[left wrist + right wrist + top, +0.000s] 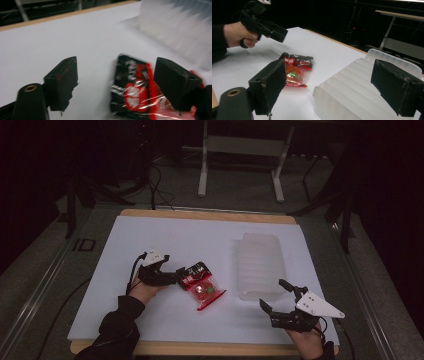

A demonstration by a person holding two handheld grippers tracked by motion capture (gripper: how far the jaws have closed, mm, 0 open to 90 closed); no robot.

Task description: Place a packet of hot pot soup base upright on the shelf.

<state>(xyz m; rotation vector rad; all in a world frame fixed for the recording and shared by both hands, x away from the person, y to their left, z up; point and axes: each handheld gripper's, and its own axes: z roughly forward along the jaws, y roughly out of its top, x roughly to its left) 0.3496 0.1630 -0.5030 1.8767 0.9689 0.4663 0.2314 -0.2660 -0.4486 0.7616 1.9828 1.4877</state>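
Observation:
A red and black snack packet (201,287) in shiny clear wrap lies flat on the white sheet (165,240). My left gripper (179,276) is at the packet's left end, held just above the sheet. In the left gripper view its jaws stand apart and the packet's black end (132,92) lies between them, close to the right jaw; no pad presses on it. My right gripper (272,293) hovers open near the front right, with nothing in it. Its own view looks over a ribbed translucent tray (362,82) toward the packet (295,71) and the left gripper (280,35).
The translucent tray (260,265) lies upside down right of the packet. The white sheet covers a wooden board (210,214) whose edges show at back and front. Beyond it, a grey floor carries a metal table frame (240,165) and cables.

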